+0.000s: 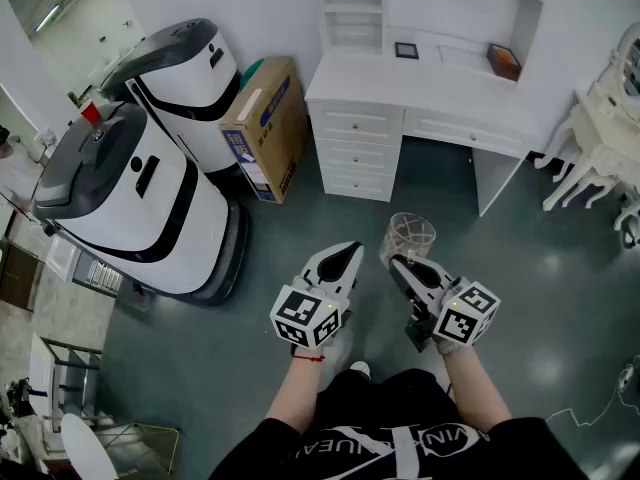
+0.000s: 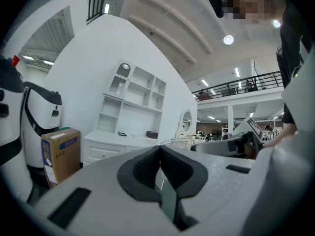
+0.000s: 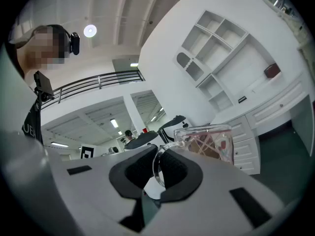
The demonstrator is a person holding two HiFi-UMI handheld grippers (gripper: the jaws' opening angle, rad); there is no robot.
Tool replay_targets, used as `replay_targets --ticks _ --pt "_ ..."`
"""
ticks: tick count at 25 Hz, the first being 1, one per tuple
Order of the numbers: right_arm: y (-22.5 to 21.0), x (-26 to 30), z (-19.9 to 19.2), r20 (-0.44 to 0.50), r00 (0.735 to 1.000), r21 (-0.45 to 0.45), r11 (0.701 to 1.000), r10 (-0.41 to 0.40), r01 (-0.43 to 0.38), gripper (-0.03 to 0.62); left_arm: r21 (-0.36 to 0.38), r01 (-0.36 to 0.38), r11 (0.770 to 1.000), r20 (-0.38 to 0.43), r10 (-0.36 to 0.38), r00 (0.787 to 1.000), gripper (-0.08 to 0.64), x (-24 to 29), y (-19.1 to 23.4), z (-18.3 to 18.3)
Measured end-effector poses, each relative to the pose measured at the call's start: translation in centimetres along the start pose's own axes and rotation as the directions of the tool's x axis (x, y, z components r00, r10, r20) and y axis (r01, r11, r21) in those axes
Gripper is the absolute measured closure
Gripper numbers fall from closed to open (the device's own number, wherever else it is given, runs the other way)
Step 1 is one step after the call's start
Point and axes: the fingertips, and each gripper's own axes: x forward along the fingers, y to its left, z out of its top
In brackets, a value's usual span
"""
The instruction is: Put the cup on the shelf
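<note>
A clear glass cup (image 1: 408, 238) with a faint pattern hangs in the air over the grey floor, in front of the white desk. My right gripper (image 1: 400, 264) is shut on the cup's handle; in the right gripper view the handle (image 3: 156, 167) sits clamped between the dark pads and the cup body (image 3: 209, 142) sticks out past them. My left gripper (image 1: 350, 253) is beside it, shut with nothing in it, its pads (image 2: 160, 171) pressed together. The white shelf unit (image 1: 430, 8) rises above the desk, also visible as the shelf unit (image 2: 133, 102) and the shelf unit (image 3: 221, 58).
A white desk with drawers (image 1: 360, 143) stands ahead, with a small dark frame (image 1: 406, 50) and a box (image 1: 504, 61) on top. Two large white robots (image 1: 140, 198) and a cardboard box (image 1: 265, 128) stand at the left. White ornate furniture (image 1: 600, 138) is at the right.
</note>
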Motion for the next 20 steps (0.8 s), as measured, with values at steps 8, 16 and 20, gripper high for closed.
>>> replay_targets --ticks 8,16,20 --pt "-0.2 4.0 -0.5 -0.039 0.999 -0.009 1.0 0.013 -0.013 0.571 -0.08 -0.039 0.996 0.029 0.041 0.999 0.551 -0.8 4.3 -0.1" --pt "-3.8 9.1 0.1 -0.071 0.997 -0.017 1.0 0.024 -0.025 0.571 -0.134 -0.121 0.983 0.011 0.124 0.992 0.552 0.7 11.0 -0.7" --pt "-6.8 12.6 1.9 -0.082 0.996 -0.031 0.998 0.046 -0.048 0.571 -0.101 -0.109 0.989 0.0 0.11 0.994 0.551 4.8 14.1 0.1"
